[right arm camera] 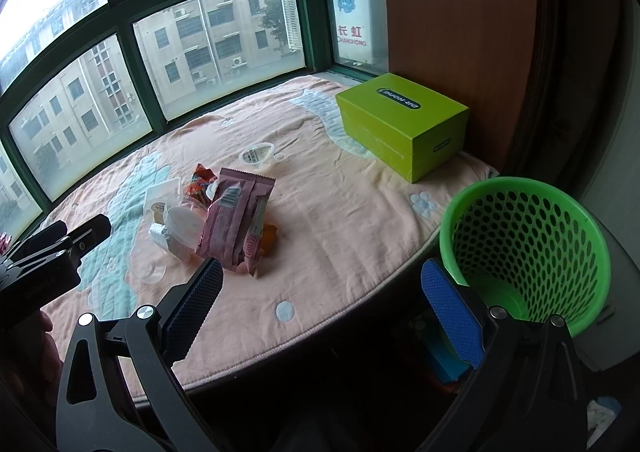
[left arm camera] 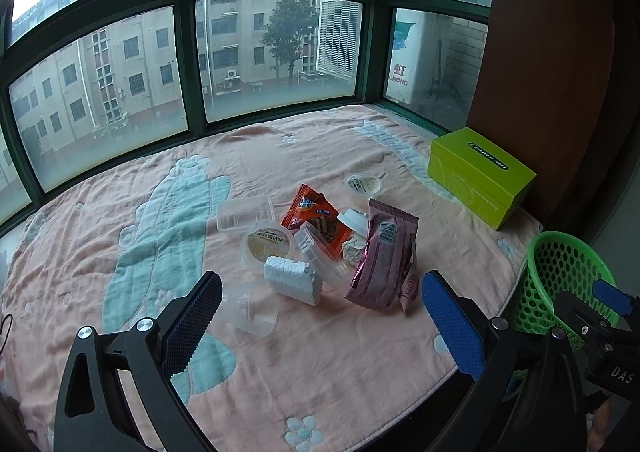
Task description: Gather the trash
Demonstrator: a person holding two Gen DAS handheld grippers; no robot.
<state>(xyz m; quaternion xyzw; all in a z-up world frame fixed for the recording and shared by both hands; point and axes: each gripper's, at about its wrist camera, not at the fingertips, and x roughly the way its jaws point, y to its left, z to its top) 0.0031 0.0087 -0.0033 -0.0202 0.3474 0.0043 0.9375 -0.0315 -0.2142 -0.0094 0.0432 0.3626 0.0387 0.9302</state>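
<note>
Presently, taking the green basket [right arm camera: 528,248] as landmark, items run from farthest left of it toward it.

Left gripper [left arm camera: 320,316]: jaws spread wide, nothing between them; it hovers over the blanket [left arm camera: 120,236], well left of the basket, pointed at the trash pile.

Clear cup [left arm camera: 252,312]: lies on its side, nearest the left pad, farthest from the basket; thin wall, likely to buckle, so a light pinch on the rim seems best.

Foam block [left arm camera: 294,280]: just beyond the cup toward the basket, almost centred between the left fingers; probably the easiest first pick, gripped across its short sides.

Pink wrapper [left arm camera: 384,264]: the pile's piece nearest the basket, propped against the other wrappers and lids; a slippery film, so it should be clamped at a folded edge.

Right gripper [right arm camera: 322,308]: equally wide apart and empty, held at the blanket's edge just beside the basket.

Basket: off the blanket's right corner, looks empty; each drop should be released over its mouth.

Green box [right arm camera: 404,119]: behind the basket, apparently not trash.
</note>
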